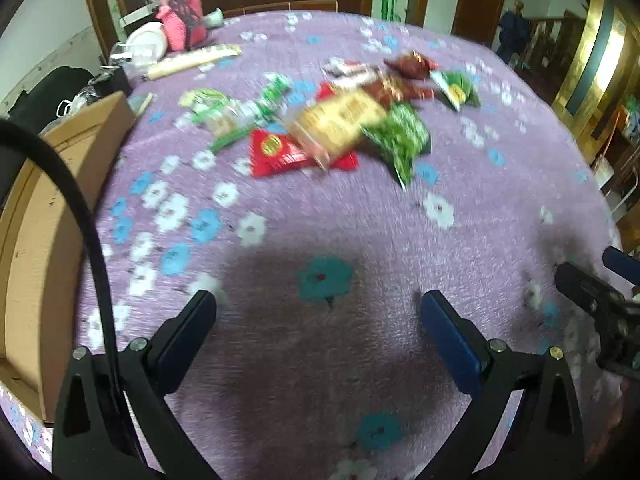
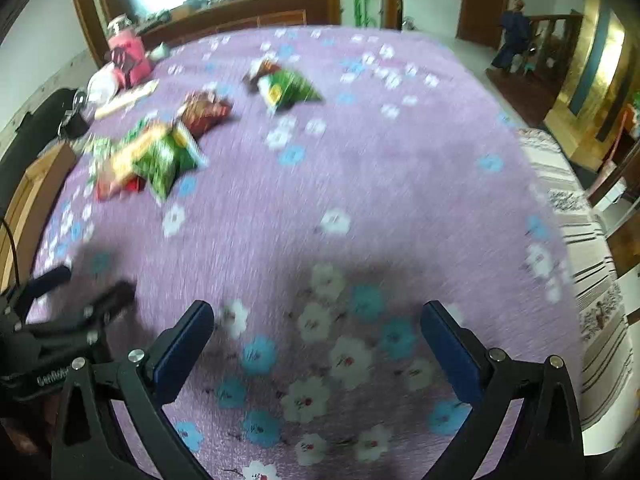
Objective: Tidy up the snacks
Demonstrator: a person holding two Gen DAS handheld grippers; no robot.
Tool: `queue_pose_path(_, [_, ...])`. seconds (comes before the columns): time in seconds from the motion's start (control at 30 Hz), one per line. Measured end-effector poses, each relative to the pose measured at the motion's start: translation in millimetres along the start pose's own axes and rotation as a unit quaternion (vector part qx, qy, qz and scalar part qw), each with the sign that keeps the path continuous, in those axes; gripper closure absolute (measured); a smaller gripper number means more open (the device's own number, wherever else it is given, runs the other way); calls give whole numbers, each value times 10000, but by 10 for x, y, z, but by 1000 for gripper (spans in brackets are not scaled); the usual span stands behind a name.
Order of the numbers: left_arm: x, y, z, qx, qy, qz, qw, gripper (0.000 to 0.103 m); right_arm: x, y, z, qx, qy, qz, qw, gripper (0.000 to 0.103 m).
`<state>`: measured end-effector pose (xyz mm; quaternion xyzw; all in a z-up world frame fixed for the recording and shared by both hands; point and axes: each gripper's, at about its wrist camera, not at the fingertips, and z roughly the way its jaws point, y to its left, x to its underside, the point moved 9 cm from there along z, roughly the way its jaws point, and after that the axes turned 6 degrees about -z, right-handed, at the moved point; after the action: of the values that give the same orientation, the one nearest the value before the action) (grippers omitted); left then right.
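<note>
Several snack packets lie in a loose heap on a purple flowered blanket (image 1: pixel 320 220): a yellow packet (image 1: pixel 340 120), a red one (image 1: pixel 280 152), a green one (image 1: pixel 400 136), brown ones (image 1: pixel 408 68) and pale green ones (image 1: pixel 216 108). My left gripper (image 1: pixel 320 308) hovers open over bare blanket, well short of the heap. In the right wrist view the same heap (image 2: pixel 152 156) sits at far left and a green packet (image 2: pixel 288 88) lies apart. My right gripper (image 2: pixel 320 316) is open and holds nothing. Both views are motion-blurred.
An open cardboard box (image 1: pixel 48 208) stands at the blanket's left edge. A pink bag (image 1: pixel 184 20), a white plate (image 1: pixel 146 40) and a long pale roll (image 1: pixel 196 60) sit at the far left corner. A striped cover (image 2: pixel 580 240) borders the right edge. A person (image 2: pixel 514 32) stands far off by a railing.
</note>
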<state>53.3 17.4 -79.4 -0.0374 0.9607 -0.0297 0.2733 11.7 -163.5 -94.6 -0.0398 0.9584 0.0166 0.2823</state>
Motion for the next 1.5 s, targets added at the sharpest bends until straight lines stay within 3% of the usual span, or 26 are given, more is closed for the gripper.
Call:
queue_pose_path(0.23, [-605,379,-350,144,-453,-481,9977,1,-495,318,-24,-451,-194,-349,9982,0])
queue_pose_path(0.33, [-786,593,-271,-66,-200,-489,9986,1,-734,623,121,-500,-262,-946,9939,0])
queue_pose_path(0.5, [-876,791,-239,-475,-200,-214,9984,2,-940,977,464,-546,-144,-1594,9856,1])
queue_pose_path(0.67, [-856,827,-199,-398,-161,3,9991,2,-988,1072,758,-817,227,-1603,9834,7])
queue_pose_path(0.83, [-878,658,-151,-184,-201,316,9991,3,-961,1107,799,-749,283,-1784,9807,46])
queue_pose_path(0.9, [-895,582,-117,-163,-186,411,9988,4,-961,1088,773,-787,268,-1754,9810,56])
queue_pose_path(1.0, [-916,431,-62,-73,-178,694,9974,12,-935,1026,750,-818,285,-1718,9813,58])
queue_pose_path(1.1, [-909,216,-14,107,-103,968,9952,13,-887,936,654,-913,260,-1625,9821,60])
queue_pose_path(1.27, [-797,-278,4,382,16,1702,9847,13,-807,774,525,-854,259,-1571,9835,64])
queue_pose_path(1.43, [-670,-651,116,322,276,1870,9814,13,-719,441,444,-557,291,-1496,9867,64])
queue_pose_path(1.5, [-639,-725,228,87,509,1773,9828,13,-679,291,447,-468,351,-1436,9879,64])
